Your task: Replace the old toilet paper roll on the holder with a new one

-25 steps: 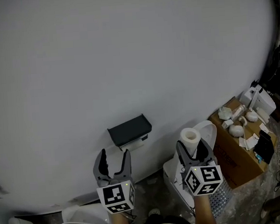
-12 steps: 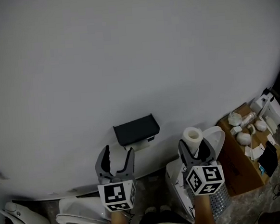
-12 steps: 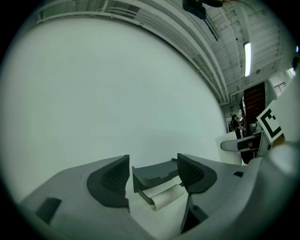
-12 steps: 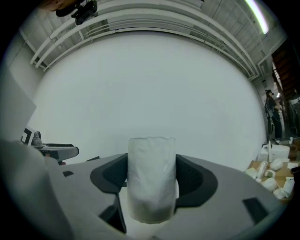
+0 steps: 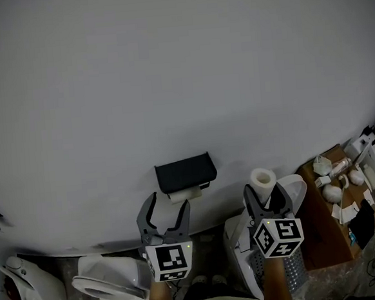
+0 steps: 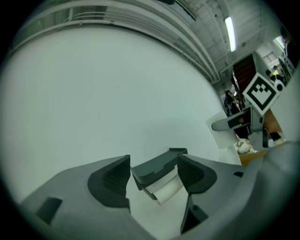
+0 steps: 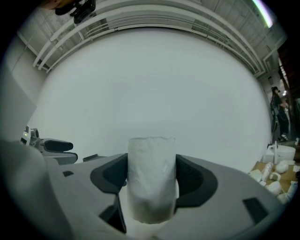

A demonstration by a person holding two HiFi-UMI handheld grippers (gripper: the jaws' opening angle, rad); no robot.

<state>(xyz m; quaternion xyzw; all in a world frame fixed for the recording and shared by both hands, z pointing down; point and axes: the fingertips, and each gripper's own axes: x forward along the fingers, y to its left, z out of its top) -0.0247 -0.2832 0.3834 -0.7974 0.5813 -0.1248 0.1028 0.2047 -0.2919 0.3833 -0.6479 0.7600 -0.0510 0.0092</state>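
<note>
Pale grey wall, smooth and matte, fills most of every view. The right gripper is clamped on the new roll. Its dark pads press both flanks of the soft white cylinder, which stands upright with its hollow core facing up, so the jaws sit fairly wide.

The left gripper holds nothing. Its jaws stand apart and their finely gridded pads touch nothing. Through the gap shows the holder, a dark boxy cover fixed to the wall. A flat strip of white paper hangs from under it, and the roll it comes from is hidden by the cover.

Both grippers are grey plastic, and each carries a white cube printed with black squares. From the head view the left gripper sits just below the holder and apart from it, while the right one is off to the holder's right.

Only the head view shows the floor. It holds a glossy white toilet bowl at lower left, a metal mesh basket under the right gripper, and a brown cardboard box topped with small white things. Only the left gripper view shows a strip light overhead.
</note>
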